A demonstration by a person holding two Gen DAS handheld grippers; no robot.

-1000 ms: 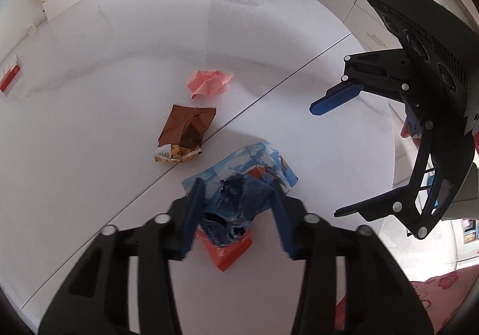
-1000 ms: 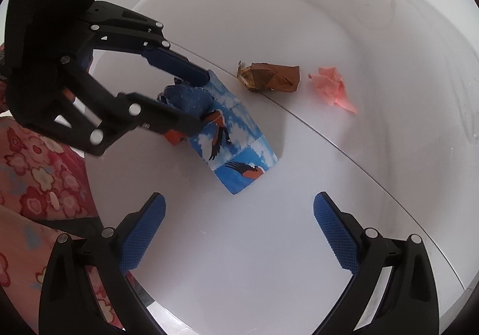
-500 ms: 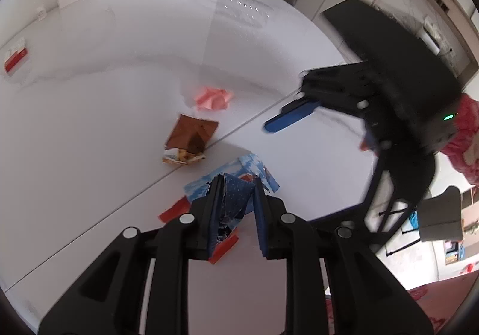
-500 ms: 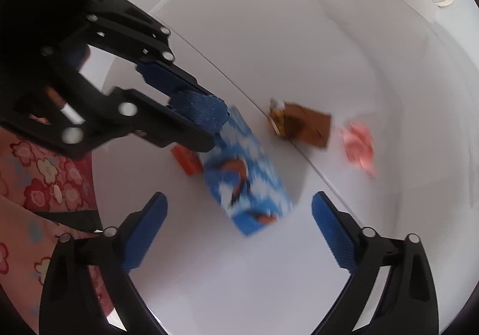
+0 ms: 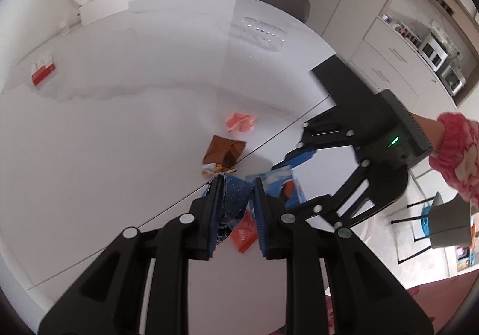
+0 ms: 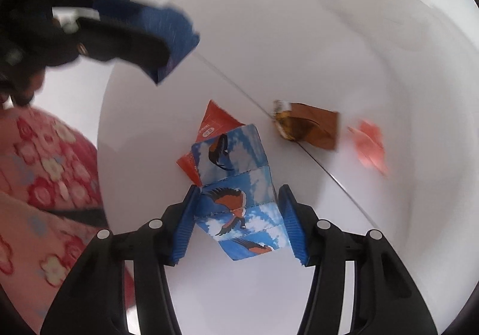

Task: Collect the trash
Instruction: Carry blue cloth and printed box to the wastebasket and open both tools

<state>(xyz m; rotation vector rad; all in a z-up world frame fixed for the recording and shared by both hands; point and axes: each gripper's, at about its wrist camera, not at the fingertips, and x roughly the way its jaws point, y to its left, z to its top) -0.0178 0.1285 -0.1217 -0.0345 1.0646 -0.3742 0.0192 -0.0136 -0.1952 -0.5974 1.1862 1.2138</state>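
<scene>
- My left gripper (image 5: 236, 209) has its jaws pinched on a dark blue dotted wrapper (image 5: 235, 197), held up off the white table (image 5: 119, 137).
- My right gripper (image 6: 238, 219) has its jaws drawn in against both sides of the blue bird-print carton (image 6: 236, 185), which lies flat near the table's near edge.
- A red-orange packet (image 6: 214, 125) pokes out from under the carton.
- The brown wrapper (image 6: 311, 125) and pink crumpled paper (image 6: 369, 146) lie mid-table, just beside each other along the seam.
- A red and white box (image 5: 43, 71) sits near the far edge.

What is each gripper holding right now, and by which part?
The left gripper is shut on the dark blue dotted wrapper, pinching its crumpled middle. The right gripper brackets the bird-print carton by its side walls; whether it grips is unclear.
</scene>
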